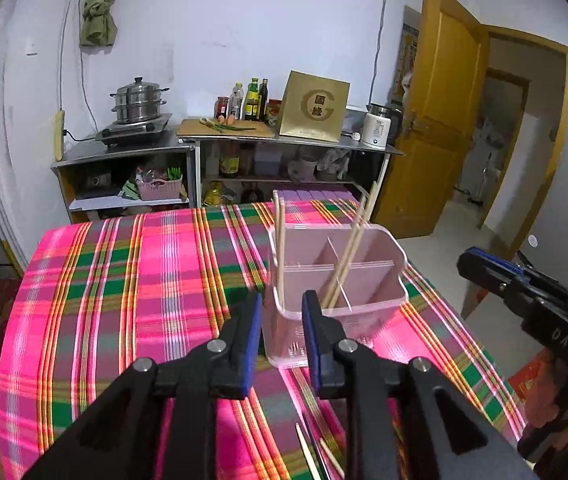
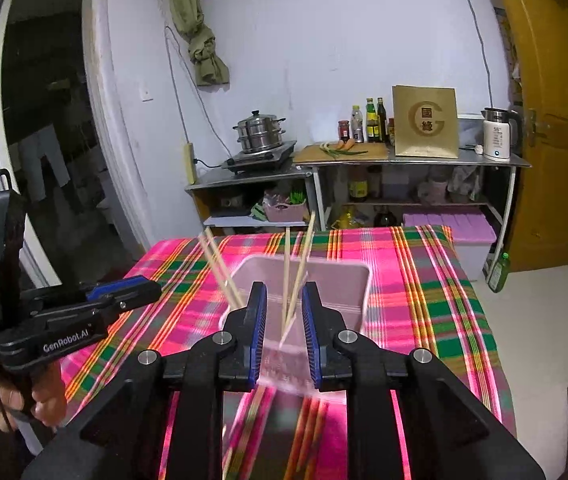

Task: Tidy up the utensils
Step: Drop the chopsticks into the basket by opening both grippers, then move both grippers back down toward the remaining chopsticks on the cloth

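On the tablecloth (image 1: 124, 280), the bin (image 1: 387, 280) holds chopsticks (image 1: 343, 264); both grippers gape, empty.

Dim, fisheye-warped; foreground perhaps motion-blurred.

Open left tongs (image 1: 282, 304) face chopsticks (image 1: 345, 258) in holder (image 1: 379, 300)

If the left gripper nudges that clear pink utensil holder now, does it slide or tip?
Probably tips or skids easily: the utensil holder looks thin, translucent plastic, tall for its base, holding only a few chopsticks, so likely light. The leaning chopsticks put weight high and may rattle or shift. The plaid tablecloth could bunch rather than let it slide.
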A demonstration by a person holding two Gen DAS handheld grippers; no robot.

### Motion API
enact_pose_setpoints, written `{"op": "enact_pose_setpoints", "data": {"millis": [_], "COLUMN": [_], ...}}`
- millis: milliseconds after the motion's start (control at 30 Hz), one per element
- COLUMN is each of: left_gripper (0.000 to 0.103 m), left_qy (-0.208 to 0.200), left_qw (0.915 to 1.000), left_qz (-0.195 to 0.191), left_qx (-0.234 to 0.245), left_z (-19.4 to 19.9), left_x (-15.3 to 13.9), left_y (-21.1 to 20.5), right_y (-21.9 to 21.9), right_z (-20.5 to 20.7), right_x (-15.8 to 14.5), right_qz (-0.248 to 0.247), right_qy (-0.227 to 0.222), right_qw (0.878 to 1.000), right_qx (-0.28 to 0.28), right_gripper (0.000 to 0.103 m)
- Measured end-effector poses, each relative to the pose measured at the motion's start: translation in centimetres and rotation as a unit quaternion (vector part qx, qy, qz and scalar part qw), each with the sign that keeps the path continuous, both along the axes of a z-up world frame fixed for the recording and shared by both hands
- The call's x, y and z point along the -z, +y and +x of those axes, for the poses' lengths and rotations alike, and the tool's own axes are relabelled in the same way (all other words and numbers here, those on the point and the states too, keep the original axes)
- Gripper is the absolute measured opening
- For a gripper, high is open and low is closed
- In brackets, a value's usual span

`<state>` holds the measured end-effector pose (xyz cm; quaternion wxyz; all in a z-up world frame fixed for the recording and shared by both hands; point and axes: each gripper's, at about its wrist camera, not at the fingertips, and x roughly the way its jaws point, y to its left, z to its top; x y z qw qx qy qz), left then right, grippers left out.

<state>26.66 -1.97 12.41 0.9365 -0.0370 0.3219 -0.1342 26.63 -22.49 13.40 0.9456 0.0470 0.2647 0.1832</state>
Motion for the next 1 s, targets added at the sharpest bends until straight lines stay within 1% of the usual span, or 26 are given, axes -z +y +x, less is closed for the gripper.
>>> {"op": "enact_pose_setpoints", "data": {"millis": [133,267,467,567,767,900,1000], "left_gripper": [0.022,0.022,0.022,0.022,0.022,0.022,0.022], "left_qy": [0.004,0.012,0.027,0.027,0.020,0.016,0.020], "left_qw": [1.0000,0.9999,0.9996,0.9996,0.9997,0.9997,0.9996], "left_qz": [0.002,-0.006,-0.005,-0.001,-0.008,-0.009,-0.015], "left_qx": [-0.001,0.000,-0.004,-0.008,-0.012,-0.015,-0.016], "left_z": [-3.2,-5.9,-9.8,-11.5,-15.0,-16.7,-17.5], "left_x": [1.3,2.7,5.2,6.1,7.2,8.0,8.7], "left_y": [0.0,0.0,0.0,0.0,0.4,0.6,0.8], "right_y": [-0.8,-1.7,-3.1,-3.7,-4.5,-5.0,-5.2], "right_z": [-3.2,-6.7,-10.5,-12.1,-15.1,-16.4,-17.2], "right_x": [1.1,2.7,5.0,6.0,7.7,8.6,9.0], "right_qz": [-0.001,0.002,0.003,0.004,-0.002,0.002,-0.003], "right_qy": [0.004,0.009,0.024,0.031,0.031,0.036,0.033], "right_qw": [1.000,1.000,1.000,0.999,1.000,0.999,0.999], "right_qx": [-0.004,-0.017,-0.014,-0.015,0.003,0.012,0.017], "right_gripper": [0.019,0.019,0.019,0.019,0.019,0.019,0.020]}}
